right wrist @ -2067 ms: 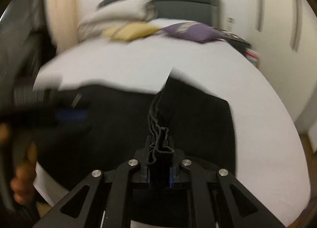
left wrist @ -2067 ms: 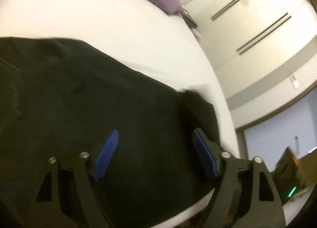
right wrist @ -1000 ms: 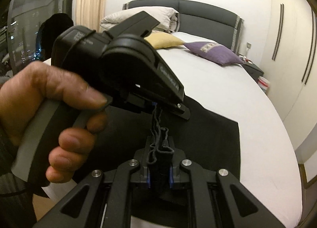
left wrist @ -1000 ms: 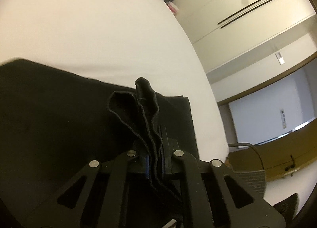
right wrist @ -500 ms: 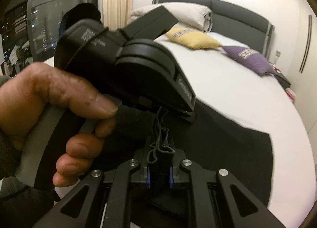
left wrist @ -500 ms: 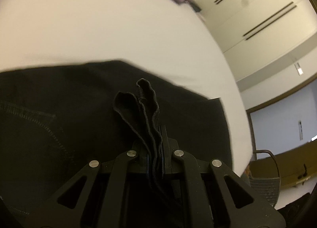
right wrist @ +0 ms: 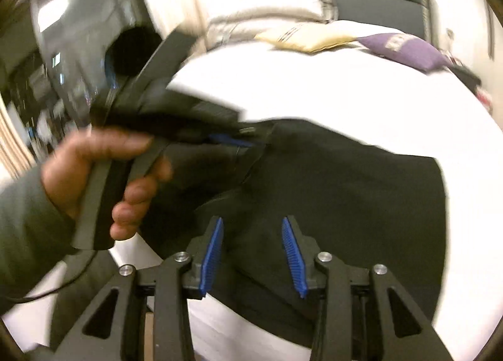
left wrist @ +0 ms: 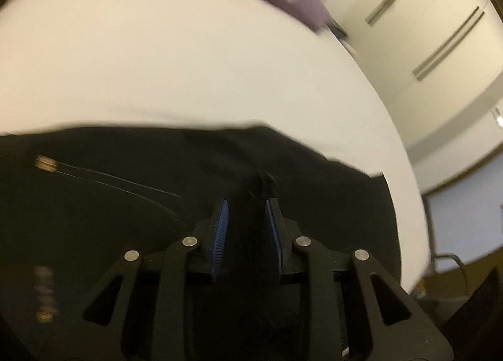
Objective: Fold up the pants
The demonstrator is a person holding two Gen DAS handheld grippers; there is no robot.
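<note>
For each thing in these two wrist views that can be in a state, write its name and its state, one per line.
Left claw: jaws parted, a ridge of dark cloth between them.
Right claw: open, holding nothing.
Black pants: lying on the bed, folded over, one edge bunched.
White bed: made, sheet smooth.
Yellow cushion: lying flat near the headboard.
Purple cushion: lying flat beside the yellow one.

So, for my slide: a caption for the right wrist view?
Right gripper open above black pants on the white bed.

No legible text (motion blur)
</note>
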